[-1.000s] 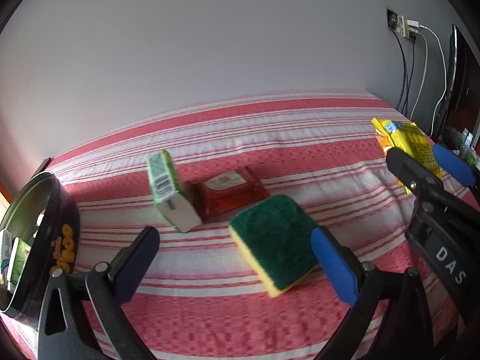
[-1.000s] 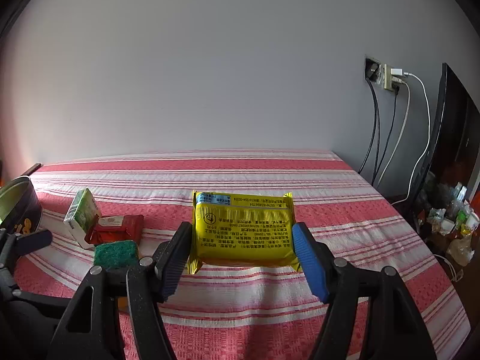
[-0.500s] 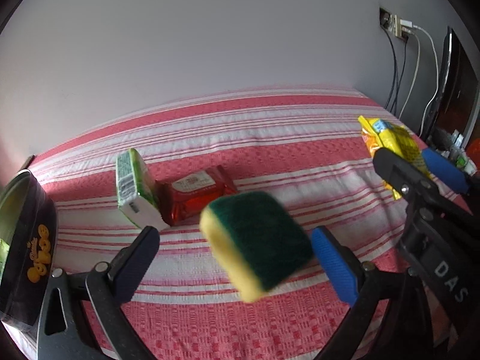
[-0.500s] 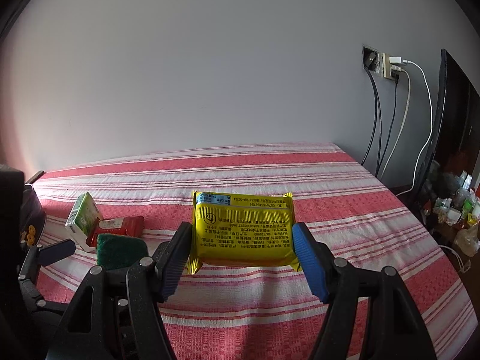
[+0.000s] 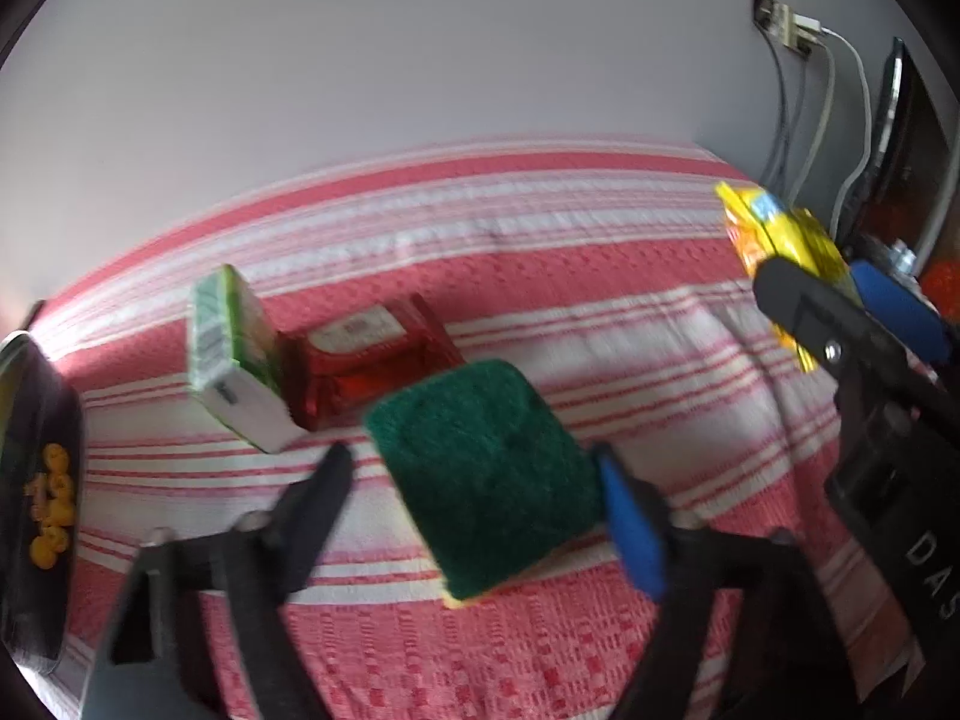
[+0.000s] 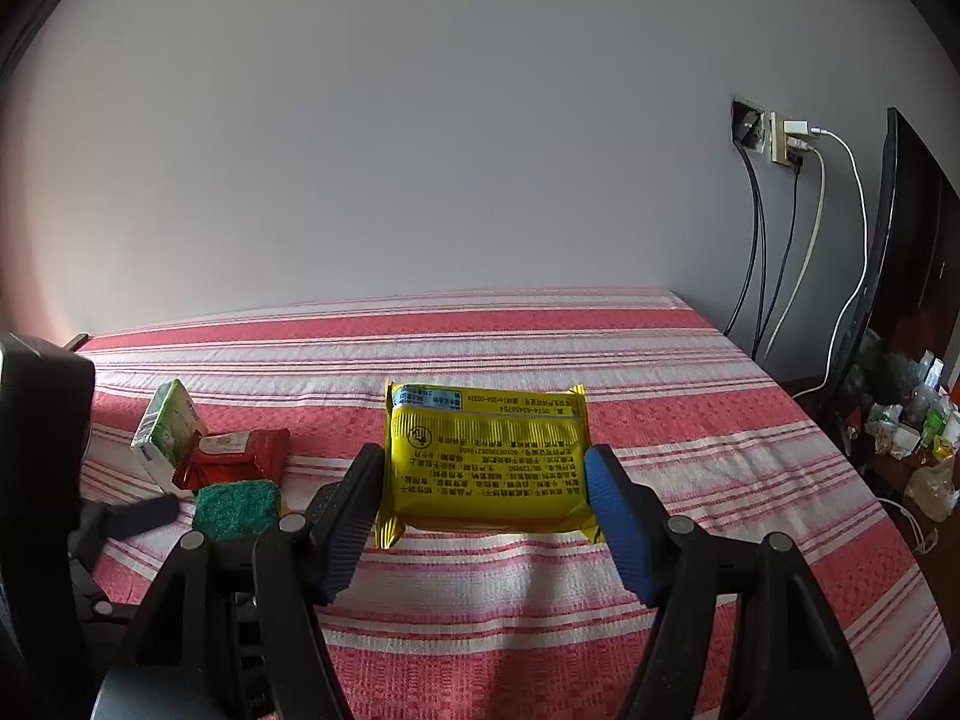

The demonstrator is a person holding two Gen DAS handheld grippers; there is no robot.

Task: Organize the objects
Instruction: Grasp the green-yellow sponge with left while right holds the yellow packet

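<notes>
Two hand-held grippers work here: your right hand-held gripper (image 6: 483, 495) clamps the yellow packet (image 6: 486, 456) above the bed (image 6: 690, 420); your left hand-held gripper (image 5: 474, 510) has just been closing around the green sponge (image 5: 486, 474), its black pad not touching. Centre it, squeeze gently. Contents of the black tin (image 5: 36, 480) are unclear.

1. Your cloth (image 6: 690, 420) is woven, matt fabric with a raised, textured weave in red and white stripes.
2. The sponge (image 5: 486, 468) has a coarse, fibrous green scouring face over a soft yellow foam layer.
3. The yellow packet (image 6: 486, 462) is glossy printed plastic film.
4. The red pack (image 5: 372, 360) is shiny, crinkled wrap with a paper-like label.
5. The green-and-white carton (image 5: 231, 354) looks like smooth printed card.
6. The wall (image 6: 420, 150) is plain and matt.
</notes>
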